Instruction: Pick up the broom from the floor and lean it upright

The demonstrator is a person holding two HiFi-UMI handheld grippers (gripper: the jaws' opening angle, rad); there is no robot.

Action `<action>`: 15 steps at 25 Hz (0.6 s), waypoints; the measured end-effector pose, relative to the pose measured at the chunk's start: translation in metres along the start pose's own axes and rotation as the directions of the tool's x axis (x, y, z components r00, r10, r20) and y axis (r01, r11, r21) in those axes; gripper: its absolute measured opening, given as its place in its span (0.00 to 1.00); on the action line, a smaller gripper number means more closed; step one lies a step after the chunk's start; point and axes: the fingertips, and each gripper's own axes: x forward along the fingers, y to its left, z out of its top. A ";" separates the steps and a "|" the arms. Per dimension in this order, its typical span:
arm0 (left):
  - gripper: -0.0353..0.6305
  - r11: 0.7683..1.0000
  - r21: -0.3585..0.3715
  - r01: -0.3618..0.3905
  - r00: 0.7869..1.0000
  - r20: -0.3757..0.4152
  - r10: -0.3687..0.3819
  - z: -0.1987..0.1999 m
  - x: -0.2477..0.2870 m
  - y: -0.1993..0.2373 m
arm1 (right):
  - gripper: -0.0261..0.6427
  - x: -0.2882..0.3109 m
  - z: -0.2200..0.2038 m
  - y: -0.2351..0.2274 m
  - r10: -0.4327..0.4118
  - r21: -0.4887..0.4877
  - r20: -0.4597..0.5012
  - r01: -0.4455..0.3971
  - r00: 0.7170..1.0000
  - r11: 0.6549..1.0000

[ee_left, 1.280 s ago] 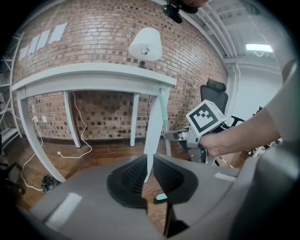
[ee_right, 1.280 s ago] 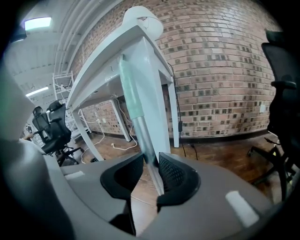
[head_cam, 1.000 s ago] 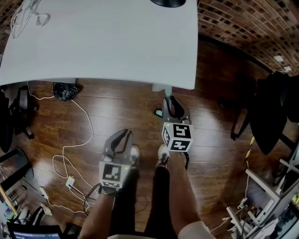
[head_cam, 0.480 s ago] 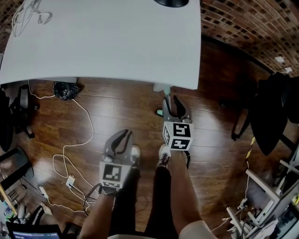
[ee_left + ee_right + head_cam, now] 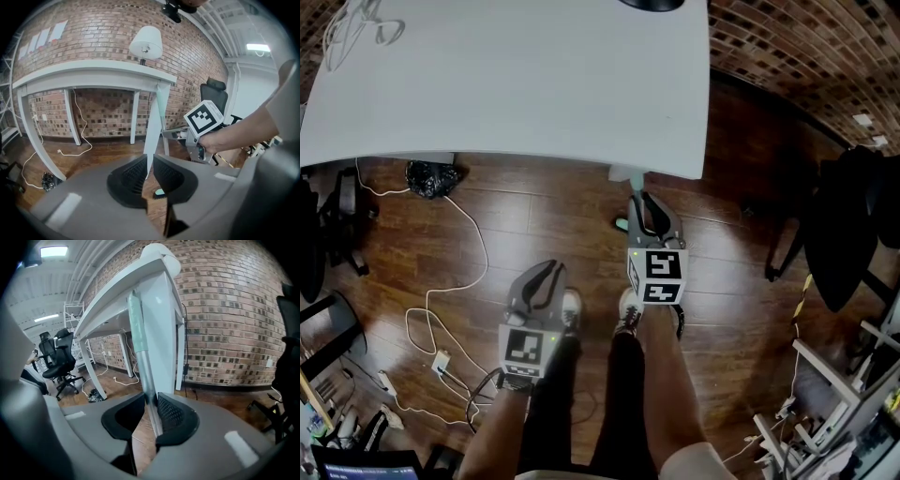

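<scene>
Slim silvery broom (image 5: 143, 366), pale-green grip, leans at the white table's (image 5: 165, 329) corner — the right gripper (image 5: 151, 401), jaws just closing, clamps it. The left gripper (image 5: 150, 161) sits pinched together.

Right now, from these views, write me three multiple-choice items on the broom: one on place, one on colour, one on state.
1. Where is the broom handle? A flat on the floor; B between the jaws of the right gripper; C lying on the tabletop.
2. What colour is its upper sleeve? A red; B black; C pale green.
3. How does it stand? A upright against the white table; B lying down; C snapped in two.

1 B: the right gripper view shows the handle between that gripper's jaws, which have just been closing.
2 C: the sleeve near the tabletop is pale green above a bare metal shaft.
3 A: it rises along the table leg up to the tabletop's edge.
</scene>
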 end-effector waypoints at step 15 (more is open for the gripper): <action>0.11 1.000 0.004 0.013 1.000 -0.006 -0.013 -0.002 0.003 -0.007 | 0.18 -0.018 -0.016 -0.038 -0.054 0.039 -0.018 0.054 0.998 0.998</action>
